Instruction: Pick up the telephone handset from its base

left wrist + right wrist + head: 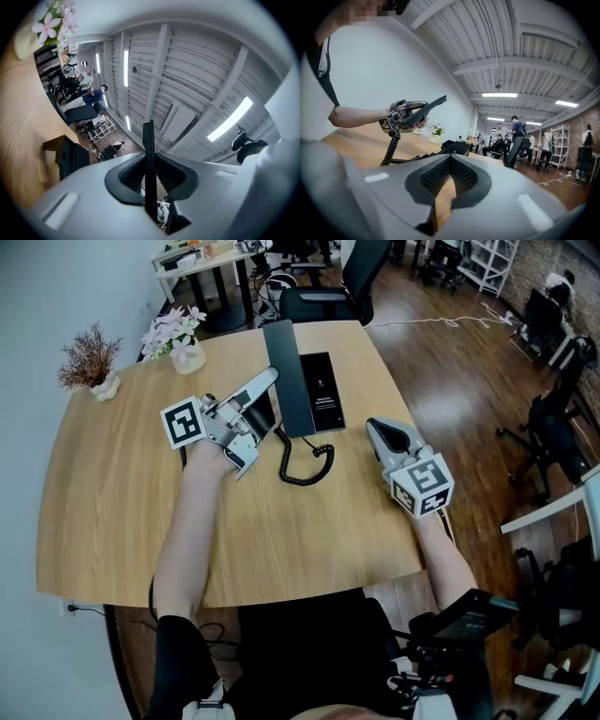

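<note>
L gripper (149, 177) fingers tight on handset (149, 140), up off base (323, 392); R gripper (446, 187) fingers barely apart, empty.

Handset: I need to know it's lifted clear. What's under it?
The handset, in the left gripper, is off the base; under it its coiled cord hangs to the table. In the head view it hides the base's left part.

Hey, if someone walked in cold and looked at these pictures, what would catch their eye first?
The black telephone handset, held in the air above its base at the middle of the wooden table and clamped in the left gripper, its coiled cord trailing down to the tabletop. Next, the right gripper, empty with jaws slightly apart, hovering near the table's right edge.
</note>
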